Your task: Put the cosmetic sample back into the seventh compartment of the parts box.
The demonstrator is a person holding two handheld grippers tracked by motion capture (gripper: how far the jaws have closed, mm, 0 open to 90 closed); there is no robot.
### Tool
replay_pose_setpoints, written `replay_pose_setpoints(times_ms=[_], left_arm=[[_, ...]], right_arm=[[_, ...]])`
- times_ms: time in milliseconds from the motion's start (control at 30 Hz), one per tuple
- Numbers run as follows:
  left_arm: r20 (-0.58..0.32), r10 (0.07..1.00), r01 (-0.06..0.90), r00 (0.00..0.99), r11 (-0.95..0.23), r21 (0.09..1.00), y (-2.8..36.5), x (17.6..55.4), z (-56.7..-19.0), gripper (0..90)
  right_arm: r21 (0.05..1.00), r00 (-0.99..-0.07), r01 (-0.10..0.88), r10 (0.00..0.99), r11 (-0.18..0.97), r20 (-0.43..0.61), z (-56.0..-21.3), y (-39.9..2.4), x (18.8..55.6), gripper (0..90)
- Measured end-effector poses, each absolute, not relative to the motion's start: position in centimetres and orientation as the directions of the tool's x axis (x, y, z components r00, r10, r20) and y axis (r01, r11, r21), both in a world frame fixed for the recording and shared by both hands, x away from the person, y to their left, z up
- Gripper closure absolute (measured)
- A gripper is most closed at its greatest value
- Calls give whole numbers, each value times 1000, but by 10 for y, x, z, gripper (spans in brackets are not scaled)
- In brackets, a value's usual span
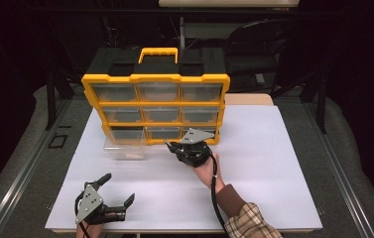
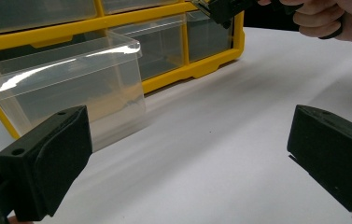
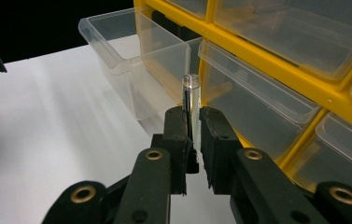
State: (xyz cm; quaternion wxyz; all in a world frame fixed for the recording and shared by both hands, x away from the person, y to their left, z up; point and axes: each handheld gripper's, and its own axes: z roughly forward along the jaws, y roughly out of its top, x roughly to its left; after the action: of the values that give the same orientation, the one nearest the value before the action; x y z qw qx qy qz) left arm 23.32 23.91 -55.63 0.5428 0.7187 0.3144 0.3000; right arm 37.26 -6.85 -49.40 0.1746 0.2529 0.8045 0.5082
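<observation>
- The right tongs (image 3: 193,140) are closed on a small clear tube (image 3: 191,100), which stands upright between the pads with its open end above them.
- In the high view the right tongs (image 1: 174,146) sit just near of the yellow organiser (image 1: 155,78), by the bottom row, right of the pulled-out clear drawer (image 1: 125,148).
- That drawer (image 2: 71,79) is the bottom-left 1 of 9; it juts toward the near side over the white tabletop (image 1: 254,163), partly out of its slot.
- The left tongs (image 1: 114,191) are open and hold nothing, resting low at the near left, well apart from the organiser.
- Judged from this, the pick-up is done and the drawer is open; left to do is carrying the tube over the drawer, letting it go, and probably pushing the drawer shut.
- Hard to make out: whether the drawer (image 3: 131,65) already holds anything, since its clear walls blur into the tabletop.
- The tube's lower end is hidden between the pads.
- The other 8 drawers look shut; their contents cannot be told.
</observation>
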Motion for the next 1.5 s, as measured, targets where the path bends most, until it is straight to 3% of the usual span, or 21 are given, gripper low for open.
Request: replay_pose_setpoints(times_ms=[1500], left_arm=[[80, 779, 130, 622, -203, 971, 240, 233, -556, 0]], right_arm=[[899, -837, 226, 547, 376, -19, -478, -25, 397, 810]])
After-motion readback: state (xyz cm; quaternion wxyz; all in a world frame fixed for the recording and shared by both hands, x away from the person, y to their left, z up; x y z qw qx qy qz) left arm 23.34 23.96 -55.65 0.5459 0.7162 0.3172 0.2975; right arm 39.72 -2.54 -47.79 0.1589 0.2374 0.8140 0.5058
